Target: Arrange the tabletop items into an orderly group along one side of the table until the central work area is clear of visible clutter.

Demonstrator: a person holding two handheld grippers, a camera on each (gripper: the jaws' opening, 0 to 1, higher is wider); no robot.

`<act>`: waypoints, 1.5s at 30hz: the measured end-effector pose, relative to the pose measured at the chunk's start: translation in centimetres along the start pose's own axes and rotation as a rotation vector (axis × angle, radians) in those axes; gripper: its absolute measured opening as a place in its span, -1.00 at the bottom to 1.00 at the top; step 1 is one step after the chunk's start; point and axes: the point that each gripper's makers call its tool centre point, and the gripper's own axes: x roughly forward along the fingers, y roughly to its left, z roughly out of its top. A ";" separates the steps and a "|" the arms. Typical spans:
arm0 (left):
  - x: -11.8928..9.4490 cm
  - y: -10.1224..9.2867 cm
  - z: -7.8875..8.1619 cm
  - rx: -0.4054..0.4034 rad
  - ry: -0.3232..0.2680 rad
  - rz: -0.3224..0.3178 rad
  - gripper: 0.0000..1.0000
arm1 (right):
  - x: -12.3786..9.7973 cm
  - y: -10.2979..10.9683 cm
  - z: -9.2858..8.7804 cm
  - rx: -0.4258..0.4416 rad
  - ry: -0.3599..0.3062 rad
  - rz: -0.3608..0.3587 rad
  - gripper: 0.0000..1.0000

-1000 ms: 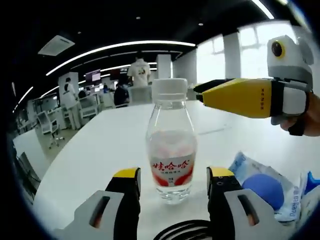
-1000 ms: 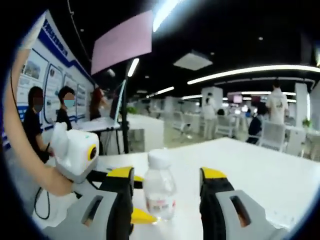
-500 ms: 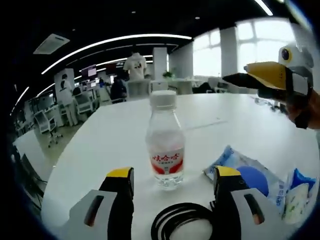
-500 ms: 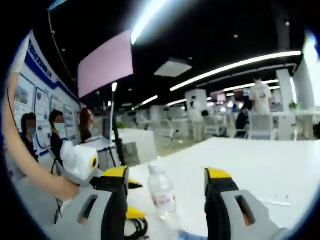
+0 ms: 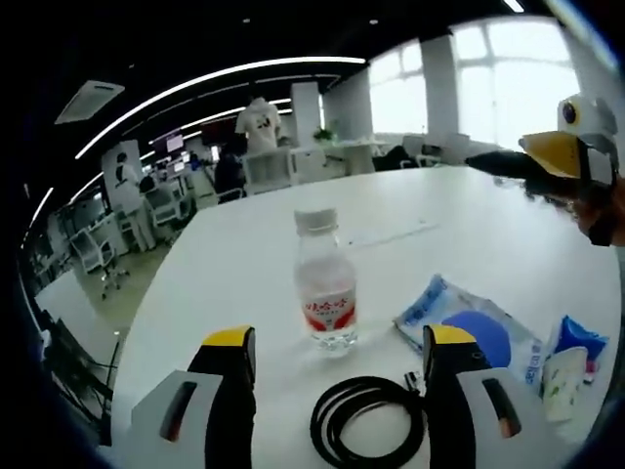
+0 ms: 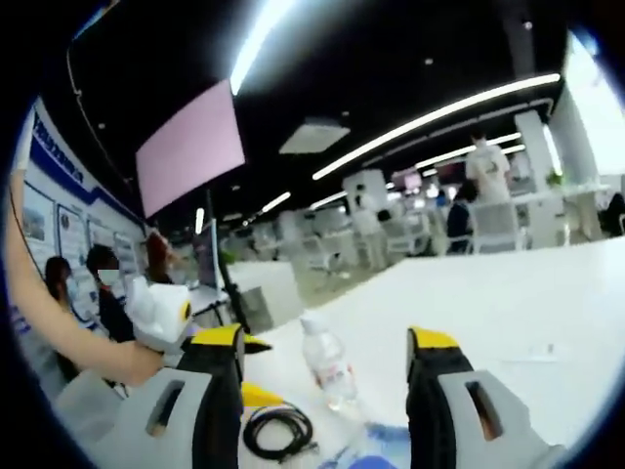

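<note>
A small clear water bottle (image 5: 325, 283) with a white cap and red label stands upright on the white table (image 5: 225, 264). In front of it lies a coiled black cable (image 5: 369, 435). To its right are a blue-and-white packet (image 5: 469, 327) and a smaller packet (image 5: 568, 360). My left gripper (image 5: 339, 340) is open, short of the bottle, holding nothing. The right gripper (image 5: 542, 156) hovers high at the right edge. In the right gripper view, my right gripper (image 6: 327, 342) is open above the table, with the bottle (image 6: 330, 362), the cable (image 6: 278, 430) and the left gripper (image 6: 200, 342) below and beyond it.
The table's rounded edge (image 5: 146, 322) drops off at the left toward office chairs and desks. A wide bare stretch of table (image 6: 508, 322) lies beyond the bottle. People stand and sit in the background. A person's arm (image 6: 59, 332) holds the left gripper.
Both grippers have drawn back from the bottle, which now looks smaller and stands free. The right gripper has moved off to the right and higher. The cable and packets have come further into view.
</note>
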 end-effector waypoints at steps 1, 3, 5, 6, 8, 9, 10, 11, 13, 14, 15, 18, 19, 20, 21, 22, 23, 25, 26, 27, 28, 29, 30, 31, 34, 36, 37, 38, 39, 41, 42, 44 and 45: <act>-0.2 -0.1 0.1 0.001 -0.001 -0.001 0.37 | -0.2 0.0 0.0 0.002 0.000 -0.003 0.29; -0.4 -0.2 0.0 0.006 0.004 0.003 0.40 | -0.9 -0.1 0.2 0.026 -0.006 -0.026 0.27; -0.5 -0.4 -0.4 0.006 0.017 0.002 0.42 | -1.4 0.3 0.6 0.058 -0.019 -0.024 0.28; -0.6 -0.4 -0.6 0.002 0.023 0.000 0.41 | -1.6 0.4 0.6 0.055 -0.018 -0.025 0.28; -1.0 -0.7 -0.7 0.006 0.027 -0.001 0.41 | -2.0 0.6 0.7 0.035 -0.010 -0.030 0.27; -1.3 -0.8 -0.7 0.013 0.029 0.000 0.41 | -2.2 0.7 0.8 0.036 -0.010 -0.031 0.27; -1.4 -0.8 -0.6 0.016 0.028 0.001 0.40 | -2.3 0.7 0.8 0.040 -0.012 -0.032 0.27; -1.6 -0.8 -0.6 0.018 0.028 0.001 0.40 | -2.4 0.7 0.8 0.048 -0.012 -0.033 0.27; -1.8 -0.8 -0.5 0.024 0.030 0.003 0.39 | -2.6 0.6 0.7 0.058 -0.015 -0.041 0.27; -1.8 -0.8 -0.5 0.025 0.031 0.004 0.38 | -2.7 0.6 0.7 0.063 -0.015 -0.047 0.26; -1.9 -0.7 -0.5 0.026 0.032 0.003 0.38 | -2.8 0.6 0.6 0.068 -0.014 -0.054 0.26; -2.0 -0.5 -0.5 0.045 0.036 0.009 0.38 | -3.0 1.0 0.5 0.086 -0.020 -0.059 0.24; -2.1 -0.3 -0.6 0.056 0.038 0.011 0.38 | -3.0 1.1 0.4 0.085 -0.018 -0.059 0.24; -2.1 -0.2 -0.6 0.056 0.040 0.009 0.37 | -3.1 1.3 0.2 0.079 -0.011 -0.060 0.24; -2.0 -0.2 -0.6 0.054 0.041 0.005 0.37 | -3.1 1.4 0.0 0.067 0.000 -0.061 0.24; -2.0 -0.2 -0.6 0.056 0.042 0.001 0.37 | -3.2 1.4 -0.1 0.062 0.005 -0.061 0.24; -2.0 -0.2 -0.6 0.064 0.045 0.000 0.37 | -3.3 1.5 -0.2 0.062 0.007 -0.061 0.24; -1.9 -0.4 -0.5 0.077 0.043 -0.005 0.37 | -3.4 1.3 -0.3 0.067 0.012 -0.065 0.24; -1.8 -0.5 -0.5 0.086 0.045 -0.004 0.36 | -3.5 1.1 -0.4 0.074 0.016 -0.072 0.24; -1.8 -0.6 -0.6 0.109 0.048 -0.002 0.36 | -3.7 1.1 -0.4 0.080 0.021 -0.081 0.24; -1.8 -0.9 -0.9 0.120 0.052 -0.004 0.34 | -3.7 1.1 -0.4 0.080 0.018 -0.081 0.23; -1.7 -1.1 -1.0 0.122 0.054 -0.008 0.32 | -3.9 1.2 -0.3 0.081 0.017 -0.082 0.23; -1.6 -1.3 -1.2 0.125 0.056 -0.015 0.31 | -3.9 1.2 -0.4 0.079 0.020 -0.085 0.23; -1.5 -1.5 -1.3 0.127 0.059 -0.022 0.31 | -4.0 1.1 -0.5 0.073 0.030 -0.090 0.23; -1.1 -2.3 -1.2 0.152 0.062 -0.040 0.30 | -4.5 0.9 -1.0 0.081 0.045 -0.102 0.22; -0.8 -2.8 -0.9 0.176 0.058 -0.055 0.30 | -4.9 0.5 -1.4 0.106 0.044 -0.120 0.21; -0.6 -3.0 -0.7 0.194 0.054 -0.064 0.30 | -5.0 0.4 -1.5 0.116 0.041 -0.128 0.20; -0.4 -3.2 -0.6 0.209 0.053 -0.069 0.29 | -5.2 0.3 -1.6 0.126 0.038 -0.134 0.20; -0.3 -3.5 -0.3 0.231 0.050 -0.077 0.29 | -5.5 0.1 -1.7 0.140 0.031 -0.145 0.19; 0.0 -3.9 -0.1 0.251 0.046 -0.090 0.27 | -5.9 -0.1 -2.0 0.166 0.025 -0.160 0.19; 0.1 -4.0 -0.1 0.255 0.050 -0.095 0.26 | -6.0 -0.1 -2.2 0.173 0.023 -0.164 0.19; 0.4 -4.2 0.0 0.275 0.054 -0.102 0.26 | -6.4 -0.2 -2.5 0.187 0.021 -0.175 0.19; 0.6 -4.3 0.0 0.280 0.057 -0.107 0.25 | -6.6 -0.2 -2.6 0.190 0.019 -0.179 0.19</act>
